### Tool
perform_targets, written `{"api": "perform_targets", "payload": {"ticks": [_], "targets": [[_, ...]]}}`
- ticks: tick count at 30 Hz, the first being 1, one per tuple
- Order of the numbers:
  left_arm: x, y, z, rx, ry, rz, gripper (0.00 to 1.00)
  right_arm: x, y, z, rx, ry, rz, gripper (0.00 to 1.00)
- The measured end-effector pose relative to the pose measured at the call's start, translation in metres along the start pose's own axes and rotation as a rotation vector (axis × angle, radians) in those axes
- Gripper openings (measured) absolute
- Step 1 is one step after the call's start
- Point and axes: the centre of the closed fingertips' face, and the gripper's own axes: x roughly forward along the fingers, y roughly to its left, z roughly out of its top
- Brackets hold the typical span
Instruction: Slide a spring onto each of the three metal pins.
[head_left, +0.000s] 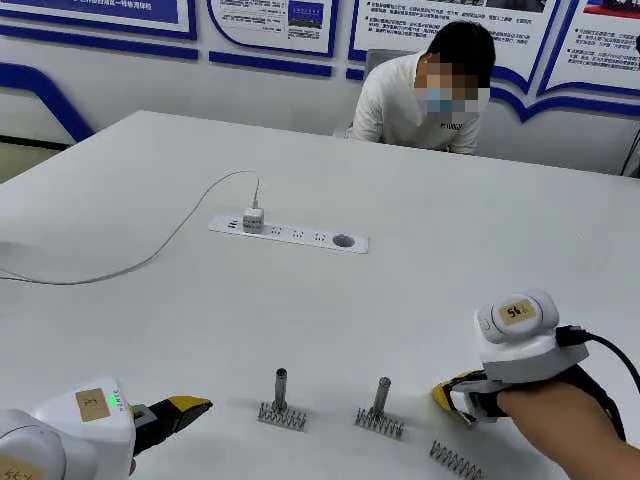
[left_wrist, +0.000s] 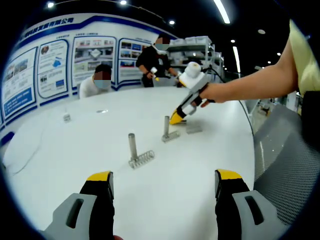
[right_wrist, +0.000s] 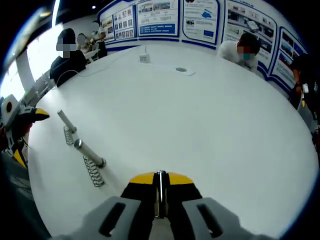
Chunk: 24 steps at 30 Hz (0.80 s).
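Note:
Two metal pins (head_left: 281, 386) (head_left: 382, 393) stand upright on the white table, each with a spring (head_left: 281, 416) (head_left: 380, 423) lying flat at its base. A third spring (head_left: 455, 460) lies loose to the right. My left gripper (left_wrist: 164, 175) is open, its yellow tips wide apart and empty, low and left of the pins (left_wrist: 132, 146) (left_wrist: 166, 126). My right gripper (right_wrist: 159, 180) is shut, hovering just right of the pins (right_wrist: 66, 121) (right_wrist: 89, 152). A thin bright line runs between its jaws; I cannot tell if anything is held. It also appears in the left gripper view (left_wrist: 176, 118).
A white power strip (head_left: 290, 232) with a plugged charger (head_left: 253, 218) and a trailing cable (head_left: 150, 258) lies mid-table. A person (head_left: 425, 90) sits at the far side. Other people (right_wrist: 70, 57) stand beyond the table edge.

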Motion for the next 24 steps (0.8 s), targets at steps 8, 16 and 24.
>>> {"api": "perform_targets", "payload": {"ticks": [8, 16, 24], "targets": [[0.000, 0.000, 0.002, 0.003, -0.002, 0.000, 0.84, -0.012, 0.001, 0.005, -0.009, -0.034, -0.007, 0.09], [0.001, -0.004, 0.008, 0.015, -0.009, -0.008, 0.84, -0.026, 0.003, 0.015, -0.011, -0.080, -0.010, 0.09], [0.000, -0.005, 0.011, 0.026, -0.013, -0.010, 0.84, -0.039, 0.005, 0.016, -0.017, -0.104, -0.021, 0.09]]}}
